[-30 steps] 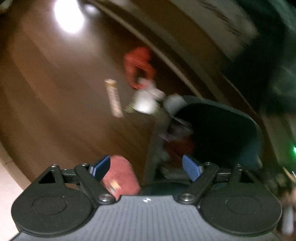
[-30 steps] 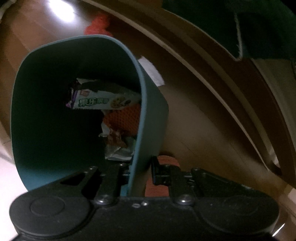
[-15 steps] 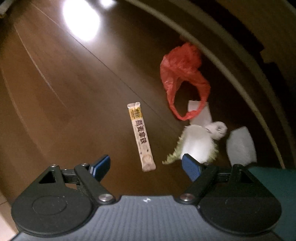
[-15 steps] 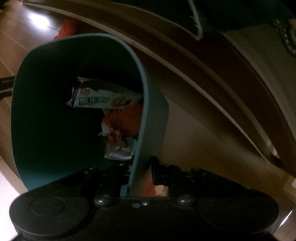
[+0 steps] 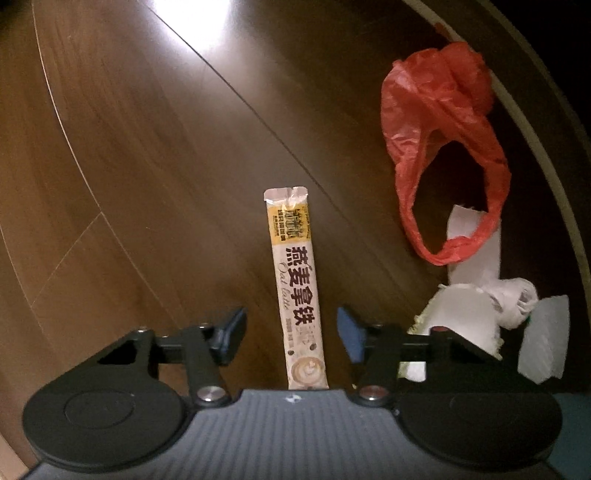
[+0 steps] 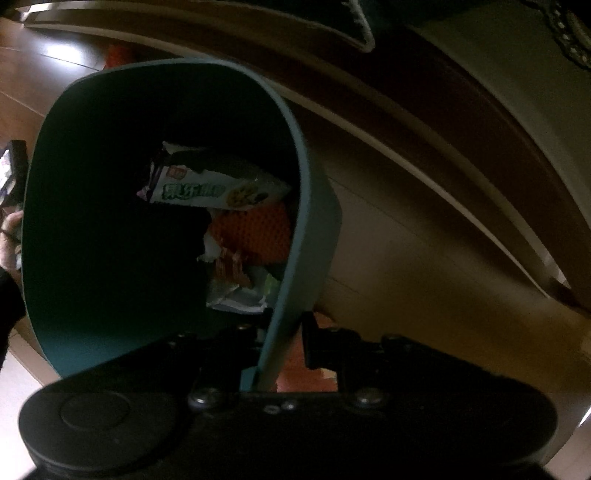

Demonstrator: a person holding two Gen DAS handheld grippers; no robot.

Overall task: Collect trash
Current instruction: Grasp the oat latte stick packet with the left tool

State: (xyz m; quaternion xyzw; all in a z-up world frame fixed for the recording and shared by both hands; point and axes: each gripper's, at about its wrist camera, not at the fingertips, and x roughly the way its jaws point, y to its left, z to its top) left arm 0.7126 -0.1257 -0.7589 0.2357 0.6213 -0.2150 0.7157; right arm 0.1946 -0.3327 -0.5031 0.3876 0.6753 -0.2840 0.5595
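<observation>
The teal bin (image 6: 310, 229), part full of wrappers, hangs from the right claw (image 6: 282, 343), pinched on its wall — a tilt could spill it. The red plastic bag (image 5: 443, 147) and white tissues (image 5: 476, 254) lie on the floor. The left claw (image 5: 291, 332), wide, straddles the flat latte sachet (image 5: 297, 288) — pads may skid over it.

A dark brown wooden floor (image 5: 147, 166) fills the left wrist view, its planks running diagonally, with a bright glare of light (image 5: 192, 22) at the far edge. A pale curved strip (image 5: 546, 155) borders the floor on the right. In the right wrist view, a pale-edged dark wooden ledge (image 6: 424, 122) crosses from far left to near right, and a dark fabric with a light hem (image 6: 354, 26) hangs at the far top.
</observation>
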